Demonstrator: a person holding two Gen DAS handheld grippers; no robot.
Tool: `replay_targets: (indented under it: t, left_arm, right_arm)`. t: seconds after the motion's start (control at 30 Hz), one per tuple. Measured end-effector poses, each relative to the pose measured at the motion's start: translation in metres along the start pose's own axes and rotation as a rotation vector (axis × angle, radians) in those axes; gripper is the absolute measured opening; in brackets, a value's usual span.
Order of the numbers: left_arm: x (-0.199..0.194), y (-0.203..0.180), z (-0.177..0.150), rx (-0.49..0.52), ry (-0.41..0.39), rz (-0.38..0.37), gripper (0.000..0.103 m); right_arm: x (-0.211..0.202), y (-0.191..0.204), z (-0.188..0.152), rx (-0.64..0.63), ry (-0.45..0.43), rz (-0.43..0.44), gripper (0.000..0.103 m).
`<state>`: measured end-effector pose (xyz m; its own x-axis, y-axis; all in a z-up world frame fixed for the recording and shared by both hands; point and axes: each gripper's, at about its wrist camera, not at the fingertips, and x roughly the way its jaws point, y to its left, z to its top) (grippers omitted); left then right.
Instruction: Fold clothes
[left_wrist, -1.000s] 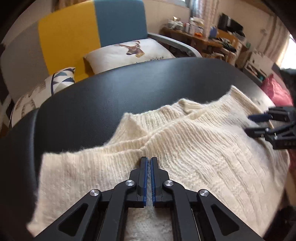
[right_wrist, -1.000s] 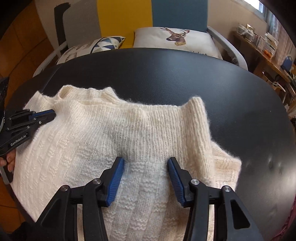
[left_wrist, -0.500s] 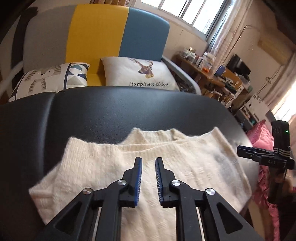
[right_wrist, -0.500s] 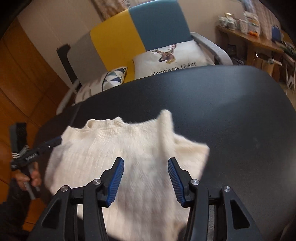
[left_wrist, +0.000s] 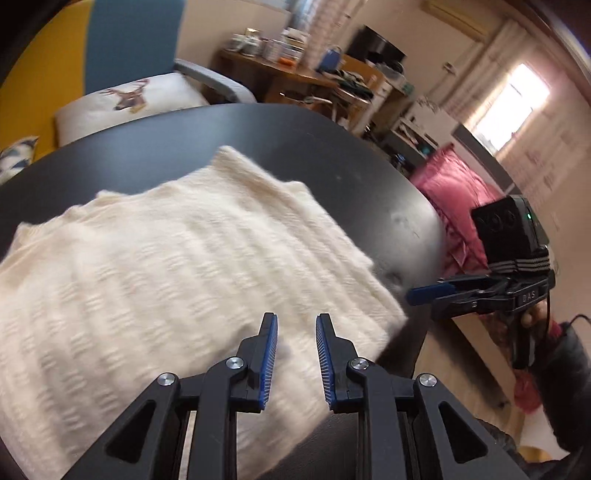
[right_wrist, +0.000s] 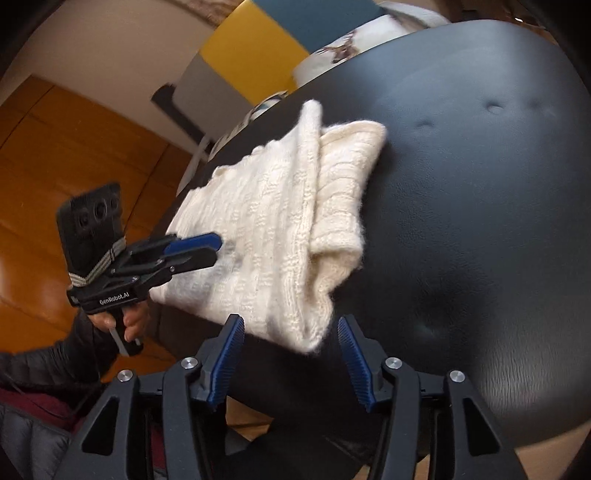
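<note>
The cream sweater (right_wrist: 280, 221) lies folded on the black table (right_wrist: 461, 221), both grippers (left_wrist: 295, 354) (right_wrist: 290, 358) released and empty; any tidying should square its edges.

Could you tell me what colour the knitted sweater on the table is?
Cream white, plain ribbed knit; the sweater shows sharpest in the right wrist view.

Bare black table (right_wrist: 480, 221) lies open right of the sweater (right_wrist: 280, 229).
</note>
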<state>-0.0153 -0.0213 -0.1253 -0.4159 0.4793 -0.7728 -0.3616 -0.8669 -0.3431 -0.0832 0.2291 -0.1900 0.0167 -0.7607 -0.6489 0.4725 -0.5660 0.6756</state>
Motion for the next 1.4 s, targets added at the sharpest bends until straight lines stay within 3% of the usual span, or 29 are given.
replay_targets:
  t: [0.27,0.43,0.47,0.6,0.7,0.87,0.97,1.2,1.4]
  left_arm:
    - [0.045,0.001,0.036,0.010,0.095,0.056,0.022]
    - [0.063,0.001,0.036,0.004,0.154,0.056,0.022]
    - [0.065,0.000,0.036,0.005,0.162,0.058,0.022]
    - [0.064,0.001,0.038,-0.019,0.165,0.053,0.022]
    - [0.046,0.005,0.043,-0.052,0.125,0.014,0.022]
    - [0.018,0.027,0.064,-0.104,0.028,-0.016,0.023]
    - [0.024,0.052,0.088,-0.165,0.015,-0.028,0.023]
    - [0.080,0.073,0.135,-0.267,0.069,-0.089,0.023]
    - [0.122,0.078,0.134,-0.308,0.135,-0.043,0.022]
  right_arm:
    - [0.013,0.010,0.010,-0.102,0.131,0.008,0.054]
    - [0.021,0.018,0.014,-0.165,0.217,0.005,0.056]
    - [0.022,0.020,0.014,-0.177,0.234,0.004,0.052]
    - [0.029,0.027,0.017,-0.227,0.303,0.001,0.050]
    - [0.033,0.032,0.020,-0.265,0.355,0.000,0.051]
    - [-0.003,0.060,0.037,-0.275,0.115,-0.004,0.054]
    - [0.012,0.079,0.042,-0.314,0.094,-0.007,0.054]
    - [0.058,0.067,0.027,-0.263,0.208,-0.076,0.054]
    - [0.058,0.067,0.019,-0.222,0.189,-0.093,0.054]
